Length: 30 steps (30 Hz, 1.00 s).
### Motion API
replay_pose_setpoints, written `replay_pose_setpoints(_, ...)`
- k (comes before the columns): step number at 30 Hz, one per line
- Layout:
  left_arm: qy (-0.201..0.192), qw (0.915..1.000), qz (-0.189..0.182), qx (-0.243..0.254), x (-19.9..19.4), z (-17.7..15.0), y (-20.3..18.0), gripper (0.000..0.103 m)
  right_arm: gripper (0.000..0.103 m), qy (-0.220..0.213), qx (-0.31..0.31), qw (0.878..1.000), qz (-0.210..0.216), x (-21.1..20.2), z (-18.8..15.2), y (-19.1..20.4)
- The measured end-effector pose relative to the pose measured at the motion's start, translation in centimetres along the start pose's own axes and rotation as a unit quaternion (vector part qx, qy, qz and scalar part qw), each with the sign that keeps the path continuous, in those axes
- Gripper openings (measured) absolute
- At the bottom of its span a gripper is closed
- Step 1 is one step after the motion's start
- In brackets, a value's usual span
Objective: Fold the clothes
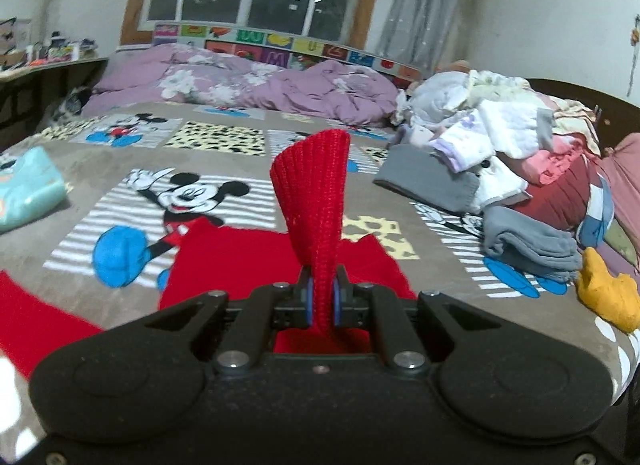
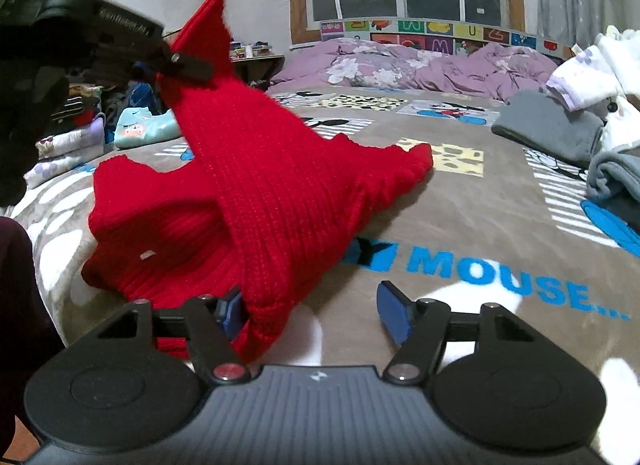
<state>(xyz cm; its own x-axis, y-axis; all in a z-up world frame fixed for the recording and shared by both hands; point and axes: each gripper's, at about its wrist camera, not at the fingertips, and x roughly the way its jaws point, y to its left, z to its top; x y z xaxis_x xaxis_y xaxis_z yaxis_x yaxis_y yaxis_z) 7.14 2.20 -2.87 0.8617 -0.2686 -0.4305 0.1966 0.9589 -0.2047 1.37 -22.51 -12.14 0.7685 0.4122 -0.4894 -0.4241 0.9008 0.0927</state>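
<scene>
- The left hand-held gripper (image 1: 322, 297) is clamped on a fold of the red ribbed knit sweater (image 2: 256, 193), lifting it off the cartoon-print bed blanket (image 2: 480, 225).
- The right hand-held gripper (image 2: 316, 313) is spread wide, the sweater's hem beside its left finger.

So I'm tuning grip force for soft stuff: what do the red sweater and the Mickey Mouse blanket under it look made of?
Red sweater: a chunky rib knit, probably acrylic or wool yarn; rows of stitches show, matte, and it drapes limply from the left gripper. Mickey Mouse blanket: it looks like printed plush fleece, with a short, fuzzy, matte nap and soft-edged print. The fibres can't be confirmed by sight.
</scene>
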Motion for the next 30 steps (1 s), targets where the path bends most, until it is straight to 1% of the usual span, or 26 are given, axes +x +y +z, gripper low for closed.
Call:
replay_pose_setpoints(7,0.014,0.9990,0.024,-0.034,-0.4,-1.6,3.5,0.008,0.067,0.006,0.002,1.000,0.000,0.1,0.0,0.0)
replay_pose_setpoints(15,0.032,0.9971,0.047,-0.051,-1.0,-3.1,6.5,0.008,0.066,0.023,-0.019,1.000,-0.005,0.4,0.0,0.8)
replay_pose_setpoints(22,0.062,0.9954,0.057,-0.045,-0.9,-5.1,7.4,0.008,0.066,0.029,-0.016,0.999,-0.010,0.2,0.0,0.5)
replay_pose_setpoints(25,0.070,0.9942,0.075,-0.030,-0.6,-5.5,7.6,0.008,0.066,0.031,-0.018,0.999,-0.009,0.0,-0.2,0.4)
replay_pose_setpoints(27,0.080,0.9930,0.084,-0.024,-0.2,-5.8,7.7,0.008,0.066,0.030,-0.022,0.999,-0.005,-0.2,-0.3,0.4)
replay_pose_setpoints(30,0.096,0.9910,0.091,-0.022,0.2,-6.2,7.8,0.008,0.066,0.018,-0.031,0.999,0.009,-1.0,-0.2,0.5)
